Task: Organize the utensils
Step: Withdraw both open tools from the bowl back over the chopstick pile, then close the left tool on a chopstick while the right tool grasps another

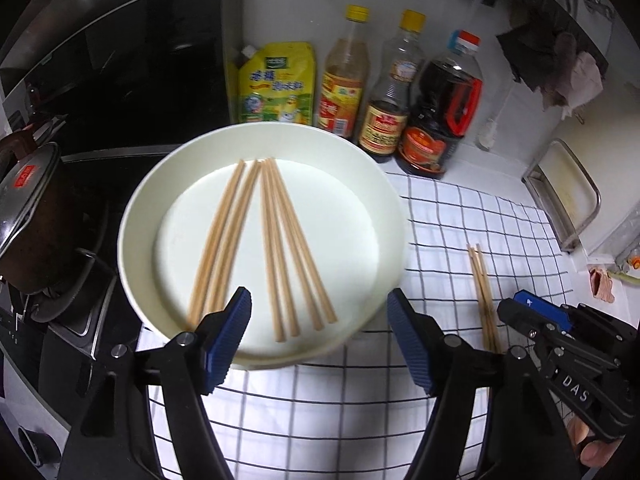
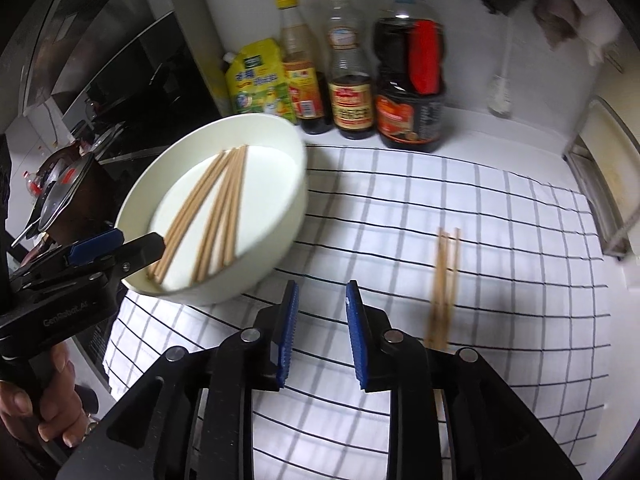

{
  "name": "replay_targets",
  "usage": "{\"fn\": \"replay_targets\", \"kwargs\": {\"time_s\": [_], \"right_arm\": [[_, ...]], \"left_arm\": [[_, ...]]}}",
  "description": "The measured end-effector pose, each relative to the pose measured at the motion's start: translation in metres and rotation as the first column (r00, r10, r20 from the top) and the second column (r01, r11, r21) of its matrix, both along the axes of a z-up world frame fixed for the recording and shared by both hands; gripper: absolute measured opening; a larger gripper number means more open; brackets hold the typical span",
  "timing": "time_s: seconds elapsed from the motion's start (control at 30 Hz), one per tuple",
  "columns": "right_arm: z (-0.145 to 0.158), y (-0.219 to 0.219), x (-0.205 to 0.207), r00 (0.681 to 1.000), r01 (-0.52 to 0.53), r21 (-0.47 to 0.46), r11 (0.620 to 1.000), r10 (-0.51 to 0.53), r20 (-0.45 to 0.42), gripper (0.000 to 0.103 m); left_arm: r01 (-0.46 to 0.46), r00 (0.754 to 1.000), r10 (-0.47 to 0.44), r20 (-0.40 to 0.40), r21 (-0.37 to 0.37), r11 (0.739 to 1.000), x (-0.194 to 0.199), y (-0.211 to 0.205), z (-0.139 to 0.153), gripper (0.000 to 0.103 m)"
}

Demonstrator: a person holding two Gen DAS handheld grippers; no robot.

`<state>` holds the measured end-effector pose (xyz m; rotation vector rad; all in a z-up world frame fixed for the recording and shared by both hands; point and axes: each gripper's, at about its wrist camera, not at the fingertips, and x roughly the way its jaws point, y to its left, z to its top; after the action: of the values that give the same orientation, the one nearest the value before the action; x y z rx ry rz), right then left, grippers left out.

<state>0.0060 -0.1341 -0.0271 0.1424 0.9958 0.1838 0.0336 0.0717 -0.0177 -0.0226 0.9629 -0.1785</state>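
Right of the white bowl (image 1: 136, 216): loose chopsticks (image 1: 485, 300) on checked cloth (image 2: 460, 208).
Both empty: left gripper (image 1: 320, 344) jaws spread wide, right gripper (image 2: 322, 336) jaws parted. Shift right gripper over, pinch bundle mid-length, add to bowl chopsticks (image 1: 256, 248).

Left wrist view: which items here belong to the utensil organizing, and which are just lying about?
Part of the job:
- chopsticks in the dish
- white dish
- loose chopsticks on the checked cloth
- left hand-held gripper, open
- right hand-held gripper, open

Just lying about:
- sauce bottles
- yellow pouch
- lidded pot
- hanging rags
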Motion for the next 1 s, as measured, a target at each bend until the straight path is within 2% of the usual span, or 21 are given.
{"fn": "replay_targets", "kwargs": {"time_s": [0.27, 0.53, 0.7, 1.0], "right_arm": [[-0.018, -0.052, -0.015, 0.996, 0.082, -0.036, 0.996, -0.083, -0.036, 0.025], [-0.057, -0.090, -0.027, 0.985, 0.138, -0.048, 0.989, -0.142, -0.102, 0.026], [-0.077, -0.088, -0.029, 0.986, 0.111, -0.059, 0.992, -0.118, -0.120, 0.026], [-0.095, -0.073, -0.024, 0.990, 0.056, -0.054, 0.997, -0.062, -0.128, 0.026]], "left_arm": [[0.070, 0.997, -0.070, -0.020, 0.004, 0.998, -0.008, -0.043, -0.010, 0.069], [0.151, 0.988, -0.151, -0.021, -0.002, 0.988, -0.016, -0.090, -0.024, 0.071], [0.148, 0.988, -0.147, -0.057, 0.017, 0.989, -0.013, -0.099, -0.041, 0.071], [0.151, 0.985, -0.146, -0.090, 0.048, 0.987, -0.017, -0.108, -0.058, 0.071]]}}
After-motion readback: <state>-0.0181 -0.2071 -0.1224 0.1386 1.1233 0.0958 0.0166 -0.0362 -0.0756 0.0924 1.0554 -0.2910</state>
